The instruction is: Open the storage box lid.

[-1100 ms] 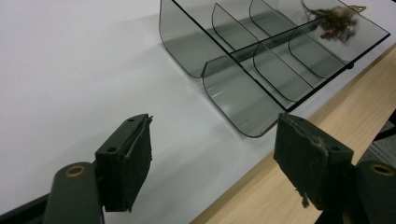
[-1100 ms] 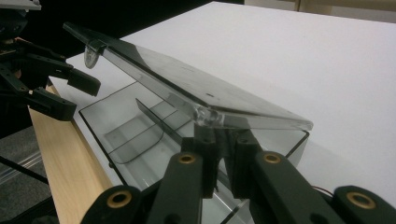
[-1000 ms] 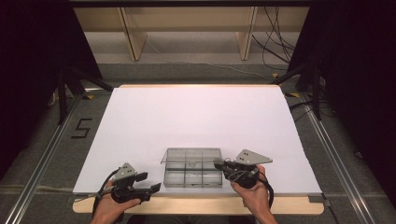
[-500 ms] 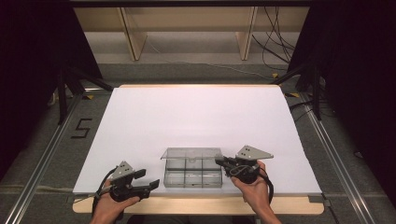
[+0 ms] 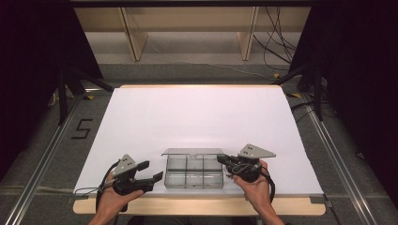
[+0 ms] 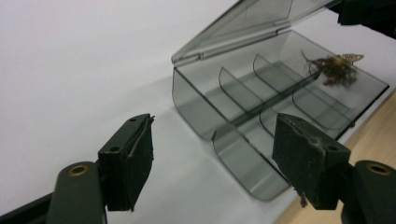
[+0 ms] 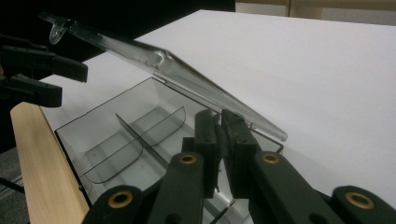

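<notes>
Table: white surface (image 5: pixel 197 117) with a wooden front edge (image 5: pixel 202 206), seen from the high view.

Box: clear smoke-grey compartment box (image 5: pixel 193 170) near the front edge, between the two grippers; dividers split it into several cells.

Lid: hinged lid (image 7: pixel 154 65) raised and tilted, open above the cells.

Contents: small tangled gold-coloured item (image 6: pixel 337 67) in a cell at the box's far end in the left gripper view; its exact nature cannot be told.

Left gripper (image 6: pixel 215 163): held in the person's left hand (image 5: pixel 112 199); jaws spread wide, nothing between them. The box's near end lies just ahead of the fingertips.

Right gripper (image 7: pixel 219 140): held in the right hand (image 5: pixel 253 187); jaws drawn nearly together at the box's right wall, just below the lid's edge. Whether they pinch the wall cannot be told.
</notes>
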{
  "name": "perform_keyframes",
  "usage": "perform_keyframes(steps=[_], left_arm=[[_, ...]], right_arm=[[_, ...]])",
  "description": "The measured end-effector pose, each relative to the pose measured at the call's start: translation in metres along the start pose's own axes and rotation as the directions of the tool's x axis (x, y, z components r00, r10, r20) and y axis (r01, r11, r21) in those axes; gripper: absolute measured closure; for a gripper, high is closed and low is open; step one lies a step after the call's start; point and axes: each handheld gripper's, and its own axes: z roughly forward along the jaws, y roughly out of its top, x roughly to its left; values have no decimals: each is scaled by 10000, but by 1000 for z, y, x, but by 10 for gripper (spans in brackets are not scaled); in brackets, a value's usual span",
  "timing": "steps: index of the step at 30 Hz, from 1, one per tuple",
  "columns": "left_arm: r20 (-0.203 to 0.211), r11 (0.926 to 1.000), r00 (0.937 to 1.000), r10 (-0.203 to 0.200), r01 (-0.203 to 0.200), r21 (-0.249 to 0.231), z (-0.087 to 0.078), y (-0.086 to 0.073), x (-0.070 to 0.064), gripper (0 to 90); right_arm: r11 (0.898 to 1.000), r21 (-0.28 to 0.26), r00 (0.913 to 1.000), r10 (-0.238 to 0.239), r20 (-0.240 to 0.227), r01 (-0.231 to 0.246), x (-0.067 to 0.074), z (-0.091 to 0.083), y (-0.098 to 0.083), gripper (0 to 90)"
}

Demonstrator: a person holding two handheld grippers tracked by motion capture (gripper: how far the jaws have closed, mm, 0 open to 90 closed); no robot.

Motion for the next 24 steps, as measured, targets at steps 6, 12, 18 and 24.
perform_keyframes(steps=[6, 12, 18, 24], left_arm=[[24, 9999, 10000, 86, -85, -74, 15, 13, 2, 300], [67, 9989, 9994, 354, -352, -315, 27, 24, 4, 343], [443, 9968, 9970, 638, -615, -519, 39, 30, 9, 425], [599, 9942, 9947, 830, -786, -732, 48, 39, 14, 478]], right_arm=[[9995, -132, 9994, -266, 235, 270, -4, 0, 2, 856], [9998, -154, 9997, -94, 244, 98, -5, 2, 3, 856], [9998, -194, 9996, 52, 283, -47, -6, 2, 3, 856], [9996, -234, 9990, -116, 436, 126, -11, 2, 5, 856]])
